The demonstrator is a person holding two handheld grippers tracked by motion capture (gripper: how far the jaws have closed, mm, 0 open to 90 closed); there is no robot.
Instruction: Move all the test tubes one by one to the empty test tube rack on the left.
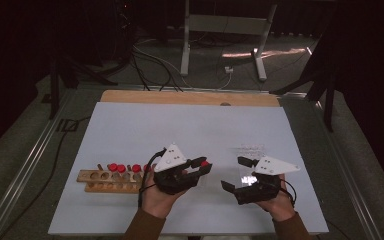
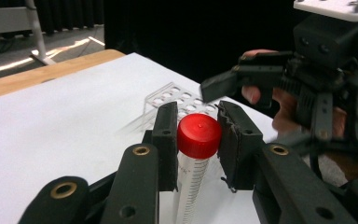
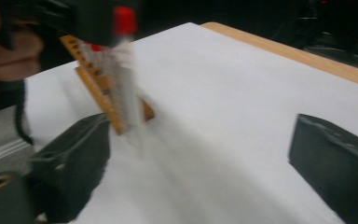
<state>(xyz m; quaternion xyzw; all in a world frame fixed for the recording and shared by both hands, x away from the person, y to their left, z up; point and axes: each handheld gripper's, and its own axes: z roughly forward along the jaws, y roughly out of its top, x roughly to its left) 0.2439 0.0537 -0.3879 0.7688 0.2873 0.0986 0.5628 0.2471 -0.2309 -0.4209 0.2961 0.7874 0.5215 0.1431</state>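
Left gripper [image 2: 196, 140] is clamped on a clear tube with a red cap [image 2: 198, 135]; its 2 jaws press the tube just under the cap from both sides. In the left gripper view the tube's long axis runs down from the cap toward the camera, between the jaws. In the high view this gripper [image 1: 200, 167] is above the white bench [image 1: 130, 125], near the middle of the front part, and the red cap shows at its tip.

The right gripper [image 1: 235, 174] is just beside it, with jaws wide apart and nothing between them. Its opening faces toward the tube, so it is the nearer hand for a handover, in my judgement.

A clear plastic rack [image 1: 252, 149] stands behind the right gripper, near it. A wooden rack [image 1: 107, 181] with 4 or so other red-capped tubes [image 1: 122, 168] lies to the left, behind the left hand.

I judge that the tube goes next toward the clear rack, to the right and forward.
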